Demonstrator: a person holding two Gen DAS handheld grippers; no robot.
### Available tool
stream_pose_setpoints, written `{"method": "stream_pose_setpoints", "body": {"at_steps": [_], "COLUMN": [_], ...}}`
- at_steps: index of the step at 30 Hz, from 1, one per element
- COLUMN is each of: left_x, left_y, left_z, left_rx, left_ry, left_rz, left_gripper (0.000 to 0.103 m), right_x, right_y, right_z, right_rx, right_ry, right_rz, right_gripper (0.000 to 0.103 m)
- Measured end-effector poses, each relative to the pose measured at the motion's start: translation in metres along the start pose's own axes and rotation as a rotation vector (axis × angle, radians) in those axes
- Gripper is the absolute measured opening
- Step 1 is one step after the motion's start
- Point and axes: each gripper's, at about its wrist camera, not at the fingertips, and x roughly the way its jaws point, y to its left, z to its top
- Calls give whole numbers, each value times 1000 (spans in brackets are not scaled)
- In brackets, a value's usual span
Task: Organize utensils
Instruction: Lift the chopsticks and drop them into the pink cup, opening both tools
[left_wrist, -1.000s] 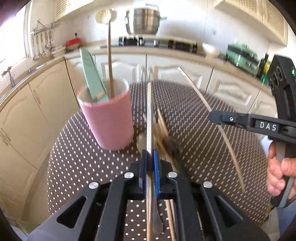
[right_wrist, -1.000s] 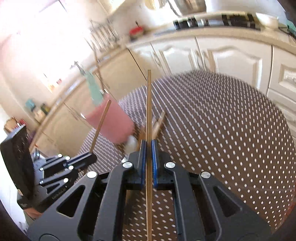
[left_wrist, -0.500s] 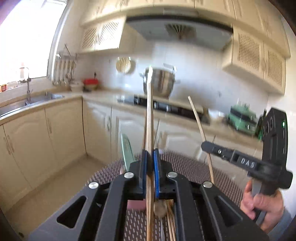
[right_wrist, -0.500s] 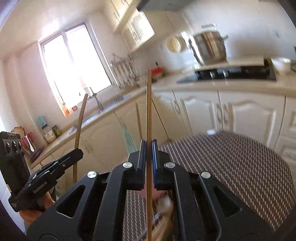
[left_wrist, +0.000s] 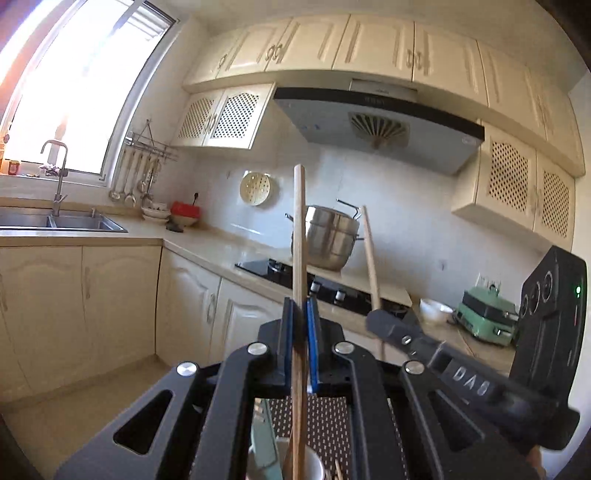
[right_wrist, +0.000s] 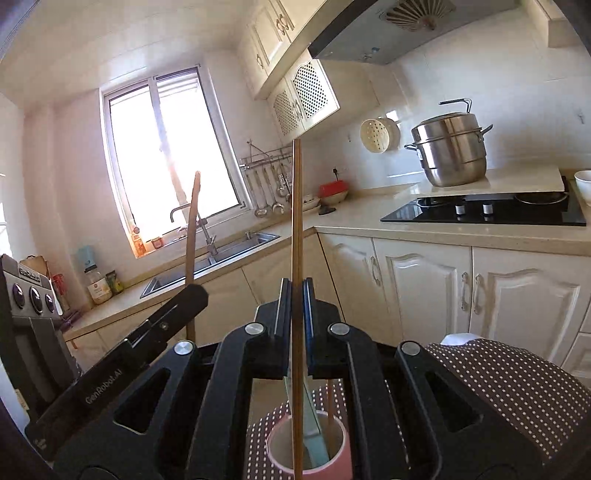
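Note:
My left gripper (left_wrist: 300, 321) is shut on a long wooden utensil handle (left_wrist: 299, 229) that stands upright. Its lower end runs down over the pink cup (left_wrist: 314, 466), beside a teal spatula (left_wrist: 264, 443) standing in the cup. My right gripper (right_wrist: 296, 295) is shut on a thin wooden chopstick (right_wrist: 296, 206), also upright, with its lower part passing over the pink cup (right_wrist: 334, 469) and teal spatula (right_wrist: 314, 437). Each gripper shows in the other's view, the right gripper (left_wrist: 373, 318) close on the right and the left gripper (right_wrist: 195, 291) on the left. Whether either tip is inside the cup is hidden.
The cup stands on a round table with a brown polka-dot cloth (right_wrist: 517, 387). More wooden sticks (left_wrist: 338, 472) lie beside the cup. Beyond are cream cabinets, a sink (left_wrist: 66, 221), a black hob (right_wrist: 484, 212) and a steel pot (right_wrist: 450, 155) on the counter.
Both grippers have risen and tipped from looking down at the table to nearly level. The cup has slid to the bottom of both views. Both grips have held.

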Motion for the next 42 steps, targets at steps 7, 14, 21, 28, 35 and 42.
{"method": "stream_pose_setpoints", "body": {"at_steps": [7,14,21,28,35,42], "left_x": [30,48,53,45,15,-15], "left_y": [11,15,19,18,29,13], "left_z": [-17,-38,-57,-61,-51,-37], "left_rx": [-7,6,-5,18,-25,86], "left_ry": [-46,-37,-13,1,-29,-1], "left_rz": [43,61,78,89,113,235], "left_gripper": [7,7,7,14,88,99], "right_x": [26,37,40,40,12,-22], "right_y": [-6,-14,-21,-21,-40,-47], "right_z": [-15,-29,-45,-55,-55,-45], "right_rx": [17,27,37,32,118,151], "right_ry": [-15,-8,22,53,19,28], "right_rz": [-16,-29,-42,-54,-112,-137], "right_gripper": [7,7,7,7,87,97]}}
